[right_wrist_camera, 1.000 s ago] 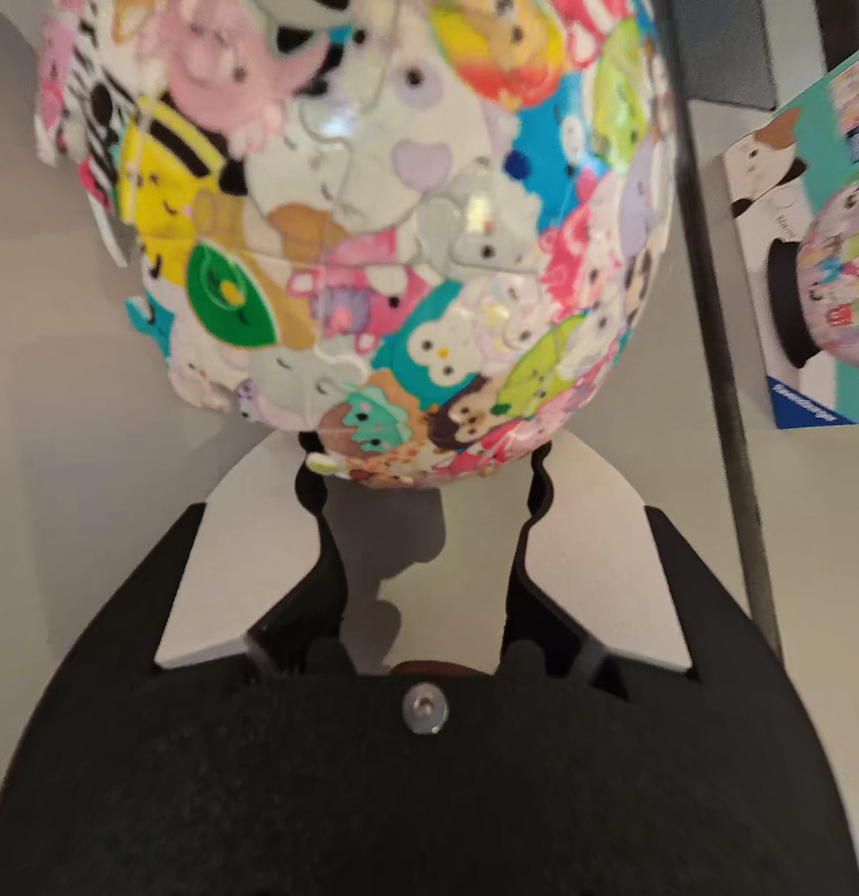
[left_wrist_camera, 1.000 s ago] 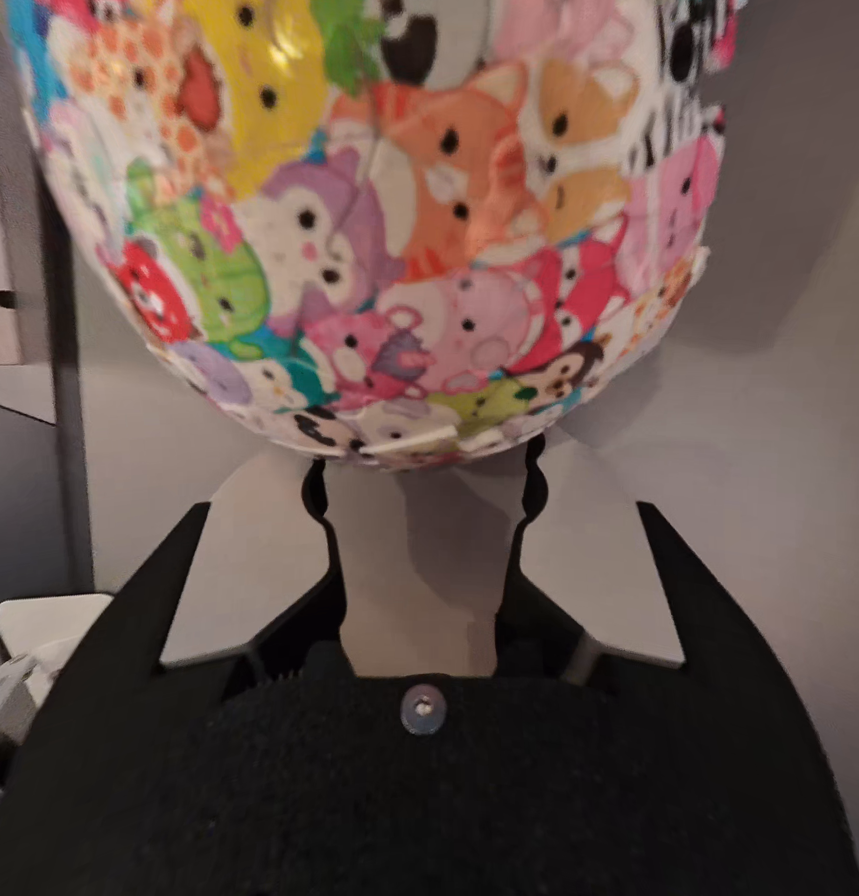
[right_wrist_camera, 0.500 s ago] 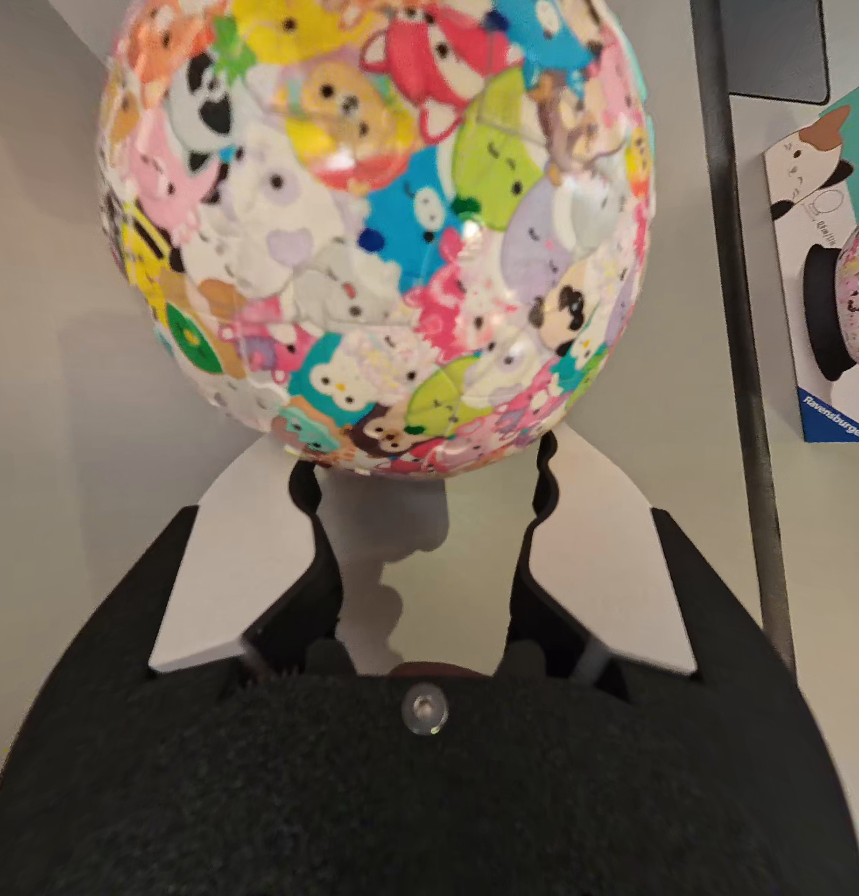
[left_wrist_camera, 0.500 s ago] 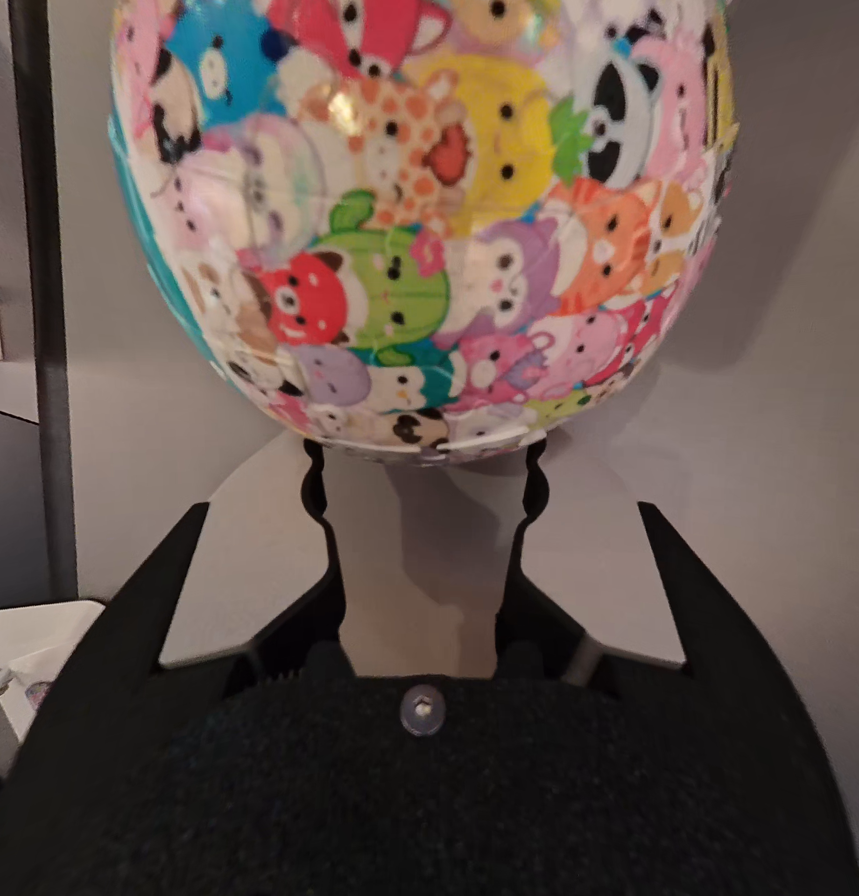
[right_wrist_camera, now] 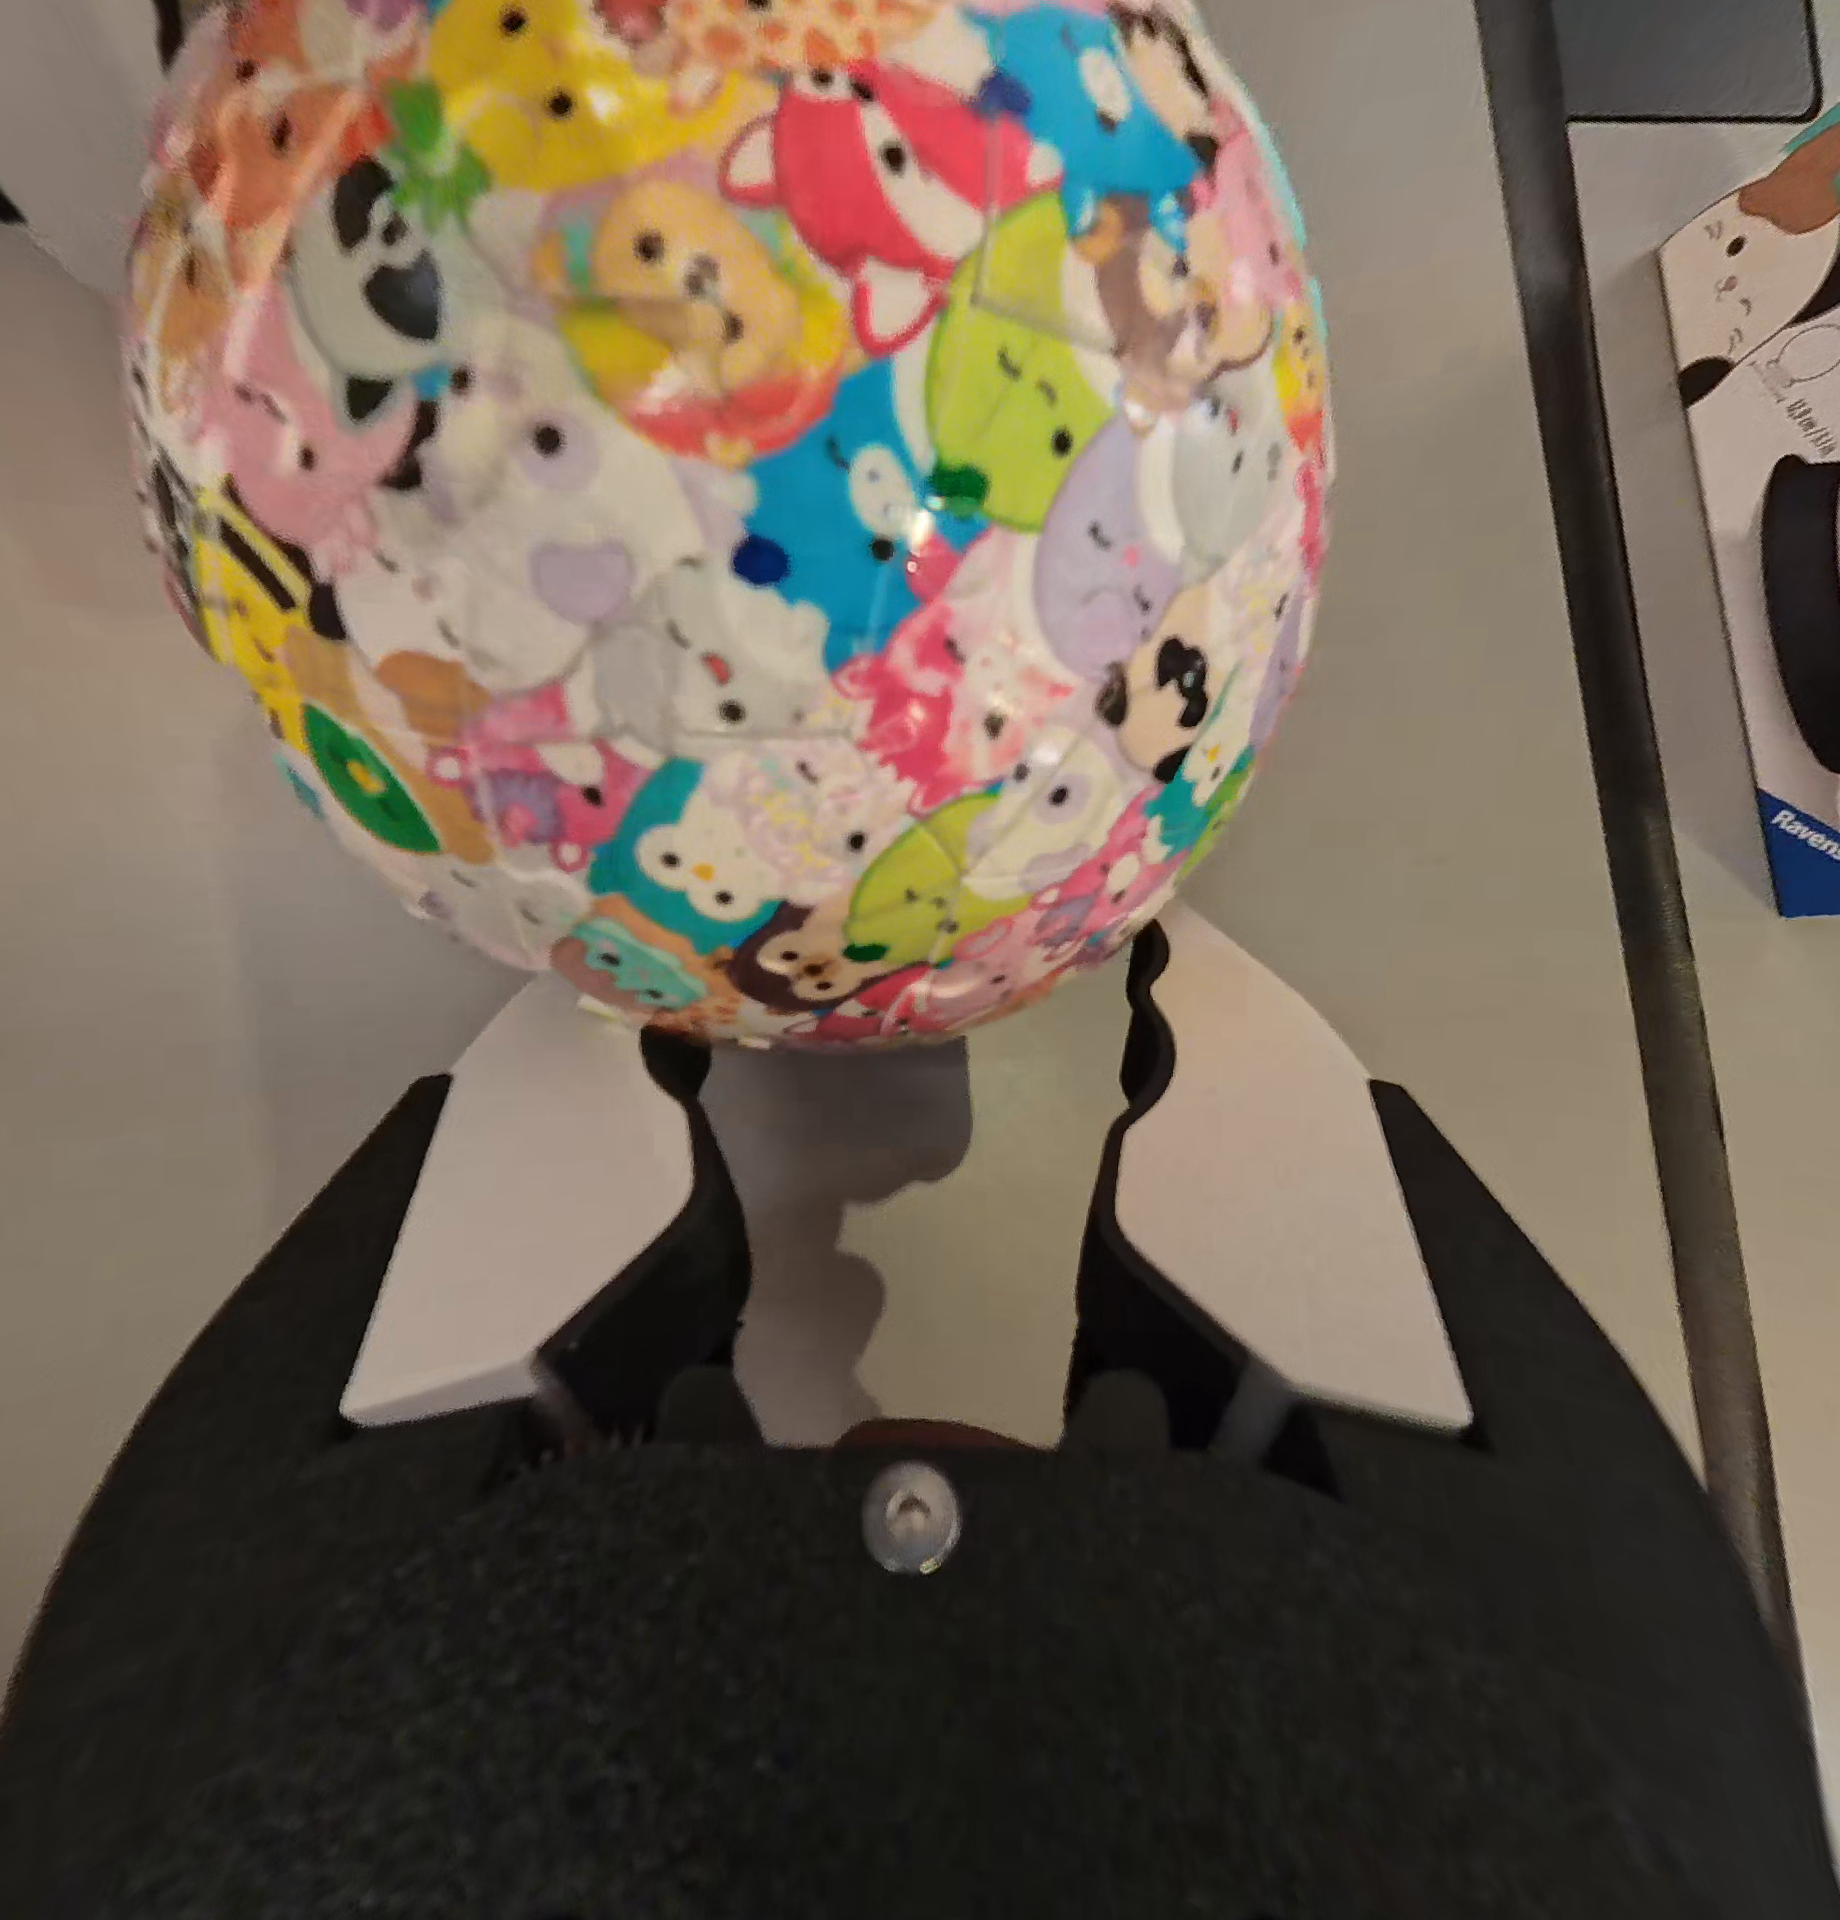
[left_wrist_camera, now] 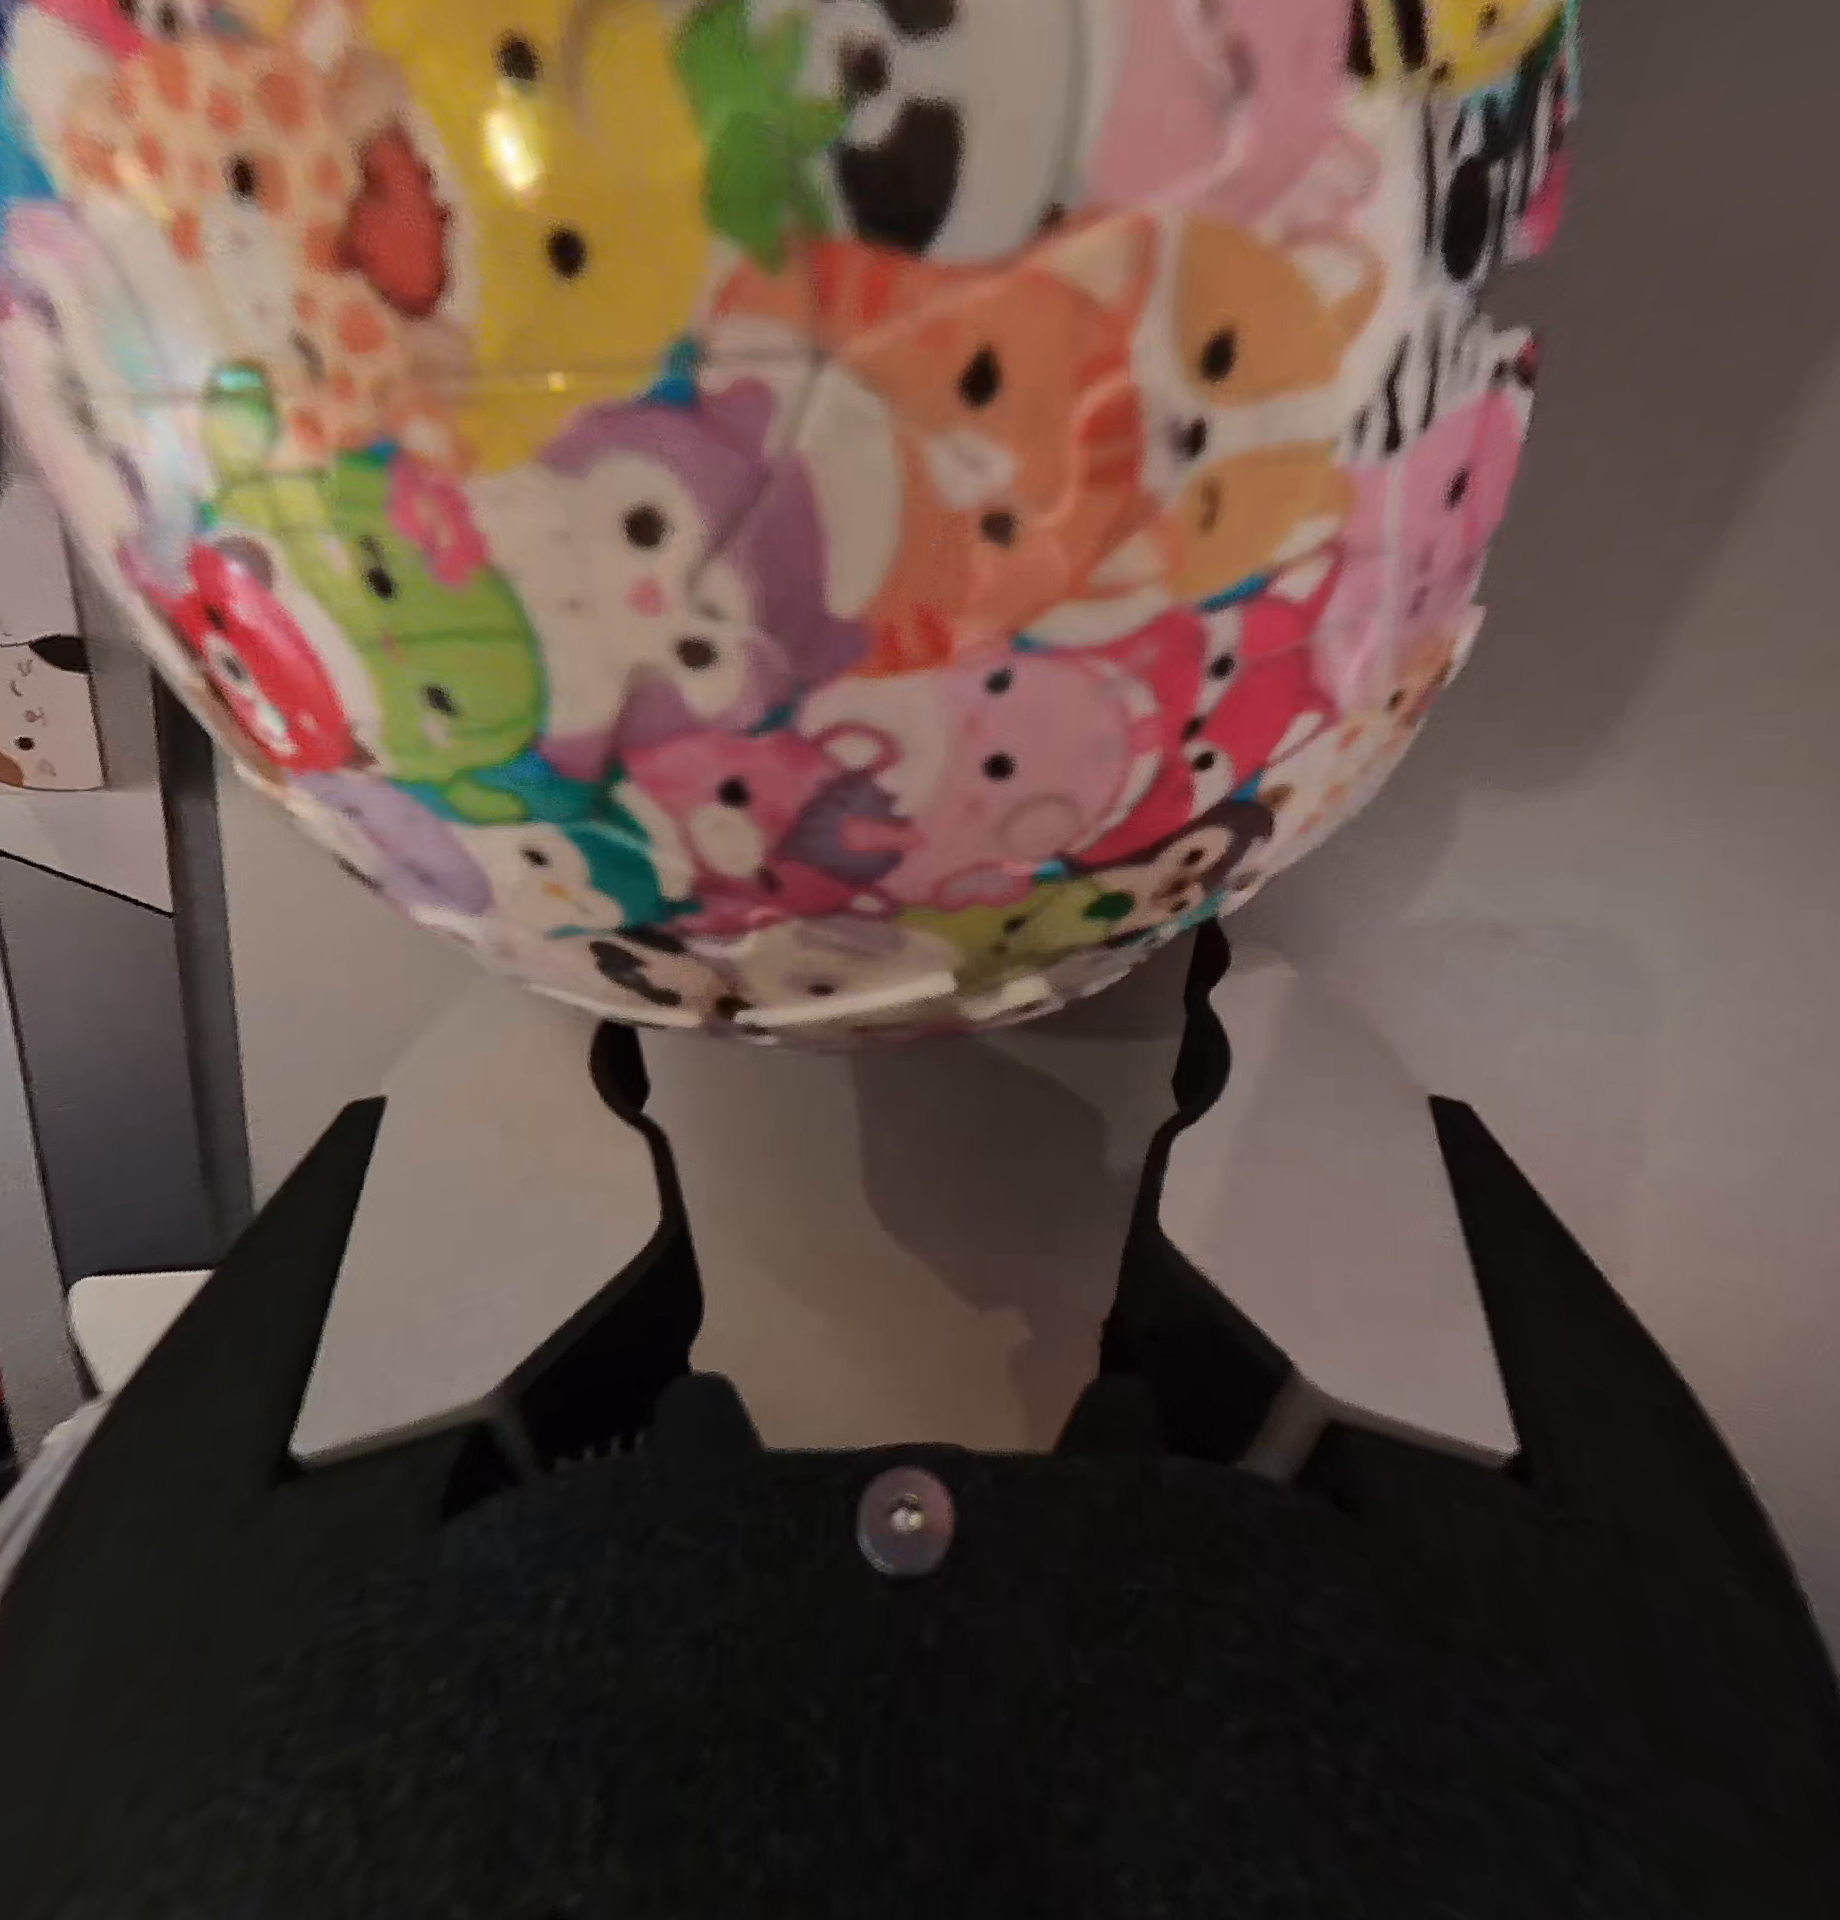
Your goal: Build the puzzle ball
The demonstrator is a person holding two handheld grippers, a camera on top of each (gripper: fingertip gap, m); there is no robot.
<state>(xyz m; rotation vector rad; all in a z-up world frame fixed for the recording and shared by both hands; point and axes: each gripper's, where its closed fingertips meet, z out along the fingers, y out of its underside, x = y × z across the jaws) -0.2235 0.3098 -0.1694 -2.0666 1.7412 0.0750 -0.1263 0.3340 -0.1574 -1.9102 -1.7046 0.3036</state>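
The puzzle ball (left_wrist_camera: 791,468) is a glossy sphere covered with colourful plush-animal pictures. It fills the top of the left wrist view, blurred, and its upper right outline looks jagged. My left gripper (left_wrist_camera: 911,1013) is open, with both fingertips against the ball's underside. In the right wrist view the ball (right_wrist_camera: 729,520) shows almost whole. My right gripper (right_wrist_camera: 911,1003) is open too, its fingertips touching the ball's lower part. Neither gripper's jaws close around anything. The ball sits over a pale grey surface (right_wrist_camera: 116,1039).
A dark metal post (right_wrist_camera: 1602,623) stands to the right of the ball, and the puzzle's box (right_wrist_camera: 1789,468) is beyond it. In the left wrist view the post (left_wrist_camera: 194,935) is on the left, with the box (left_wrist_camera: 22,675) and a dark panel (left_wrist_camera: 95,1091) behind it. One gripper's finger ends stand about 11 cm off the other's. From either gripper's tips it is about 20 cm to the dark metal post (right_wrist_camera: 1602,623).
The ball has turned between the grippers and shows different pictures. It looks larger and closer in the left wrist view than half a second ago. Both grippers stayed open.
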